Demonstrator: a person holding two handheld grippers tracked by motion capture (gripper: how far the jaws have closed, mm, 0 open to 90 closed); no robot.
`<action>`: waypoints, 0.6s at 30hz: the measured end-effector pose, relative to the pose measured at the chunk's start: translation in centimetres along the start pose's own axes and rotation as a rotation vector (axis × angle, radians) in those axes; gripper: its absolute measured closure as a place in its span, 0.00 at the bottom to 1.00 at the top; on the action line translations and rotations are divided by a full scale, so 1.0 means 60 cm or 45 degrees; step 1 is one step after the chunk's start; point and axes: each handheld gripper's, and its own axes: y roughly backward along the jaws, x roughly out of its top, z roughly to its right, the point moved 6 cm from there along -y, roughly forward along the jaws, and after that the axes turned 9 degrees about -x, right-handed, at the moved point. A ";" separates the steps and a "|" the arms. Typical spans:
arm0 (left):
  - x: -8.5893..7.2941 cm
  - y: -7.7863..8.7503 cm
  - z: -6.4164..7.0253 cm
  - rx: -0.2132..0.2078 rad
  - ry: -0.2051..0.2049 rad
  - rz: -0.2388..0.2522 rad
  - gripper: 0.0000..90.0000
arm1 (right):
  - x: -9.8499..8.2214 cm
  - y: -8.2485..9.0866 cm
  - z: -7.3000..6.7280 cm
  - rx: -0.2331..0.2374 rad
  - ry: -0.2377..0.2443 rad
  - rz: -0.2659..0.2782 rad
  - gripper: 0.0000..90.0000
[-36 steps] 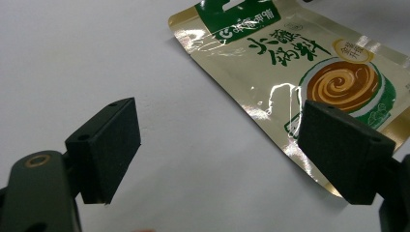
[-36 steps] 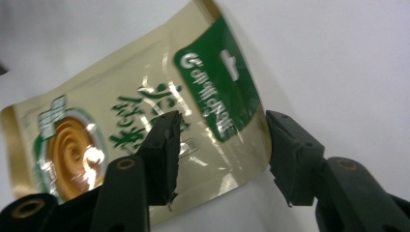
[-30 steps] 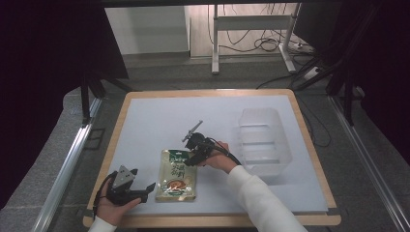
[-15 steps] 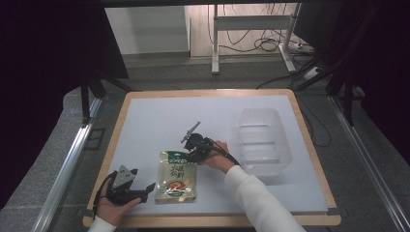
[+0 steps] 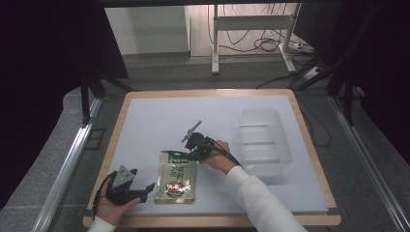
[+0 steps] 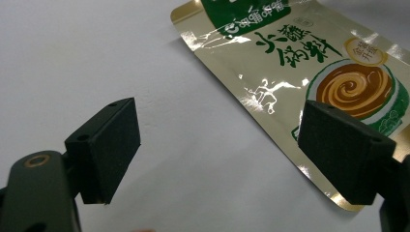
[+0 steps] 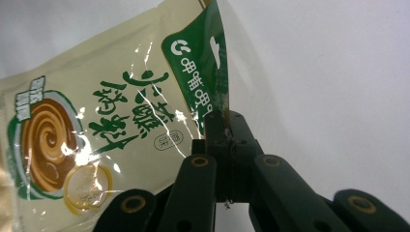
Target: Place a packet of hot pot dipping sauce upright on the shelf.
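Right hand-held gripper [image 7: 220, 126] pinching pouch [image 5: 177, 176] top edge | long axis near-far

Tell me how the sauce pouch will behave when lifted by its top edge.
The sauce pouch will probably sag and bend: it is a thin, flat foil pack, pinched at its green top edge by the right gripper. Its glossy, glare-streaked film looks slippery, so it might slide out. It seems light and unlikely to break.
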 end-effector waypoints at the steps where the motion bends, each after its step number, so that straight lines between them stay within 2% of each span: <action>1: 0.000 0.000 0.000 0.000 0.000 0.000 0.17 | 0.002 0.007 0.000 -0.004 0.004 0.005 0.99; 4: 0.000 0.001 -0.001 0.002 0.003 0.001 0.17 | 0.004 0.015 -0.001 0.000 0.000 0.017 0.99; 7: -0.001 0.002 -0.003 0.004 0.006 0.001 0.17 | 0.011 0.037 -0.002 0.010 -0.006 0.050 0.99; 12: -0.001 0.002 -0.003 0.006 0.007 0.004 0.17 | 0.017 0.061 -0.008 0.012 0.021 0.073 0.99; 13: -0.001 0.002 -0.003 0.006 0.007 0.002 0.17 | 0.021 0.075 -0.012 0.013 0.023 0.085 0.99; 18: 0.000 0.001 -0.003 0.008 0.008 0.006 0.17 | 0.028 0.103 -0.014 0.016 0.037 0.135 0.99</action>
